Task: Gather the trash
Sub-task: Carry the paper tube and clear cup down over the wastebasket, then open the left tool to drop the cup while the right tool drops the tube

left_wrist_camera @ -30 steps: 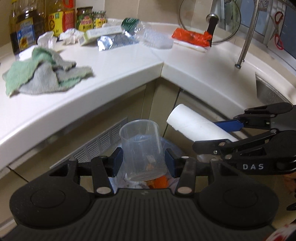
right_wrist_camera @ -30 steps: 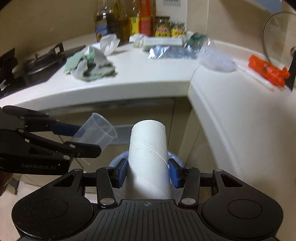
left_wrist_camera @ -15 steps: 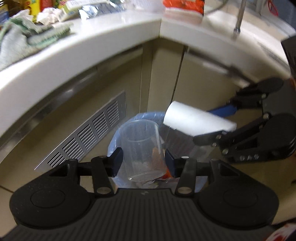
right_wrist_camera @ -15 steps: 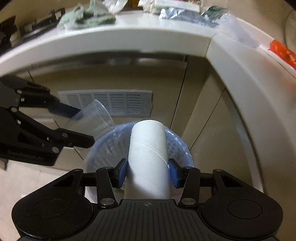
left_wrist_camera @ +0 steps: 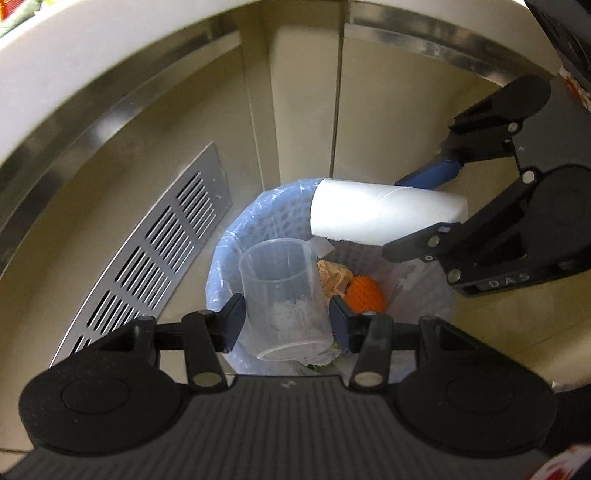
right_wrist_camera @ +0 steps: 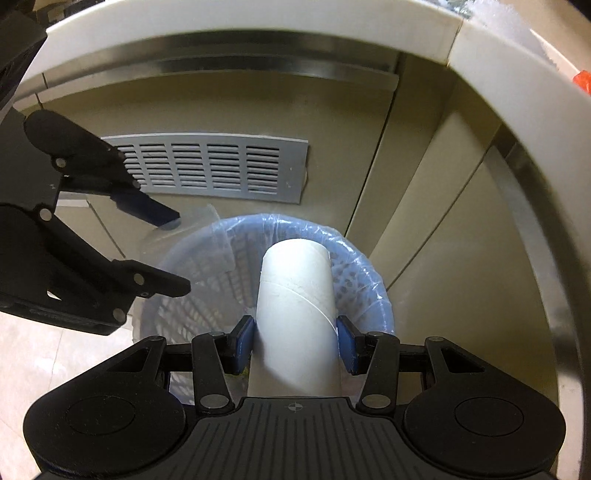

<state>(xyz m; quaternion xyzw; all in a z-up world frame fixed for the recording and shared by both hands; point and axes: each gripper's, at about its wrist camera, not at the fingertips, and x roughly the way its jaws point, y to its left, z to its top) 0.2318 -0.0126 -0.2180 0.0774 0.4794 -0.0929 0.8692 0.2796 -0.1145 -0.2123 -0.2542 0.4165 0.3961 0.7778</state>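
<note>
Left hand-held gripper (left_wrist_camera: 287,319): blue pads clamped on the sides of a clear plastic cup (left_wrist_camera: 284,299), open mouth pointing away from the camera, held just above the waste basket (left_wrist_camera: 221,258).

Right hand-held gripper (right_wrist_camera: 295,341): blue pads clamped on a white cardboard tube (right_wrist_camera: 297,295), its far end over the basket's rim; in the left wrist view the tube lies tilted across the upper right of the basket mouth, beside and above the cup.

Waste basket: pale perforated plastic, lined with a bluish bag (right_wrist_camera: 354,266), standing on the floor in the corner below the counter (right_wrist_camera: 258,22).

Basket contents: orange mesh piece (left_wrist_camera: 365,295), crumpled brownish wrapper (left_wrist_camera: 332,275), other scraps too blurred to tell.

Cabinet front, left of the basket: grey slotted vent grille (right_wrist_camera: 218,168).

Counter edge: white, curved, with a metal strip under it.
</note>
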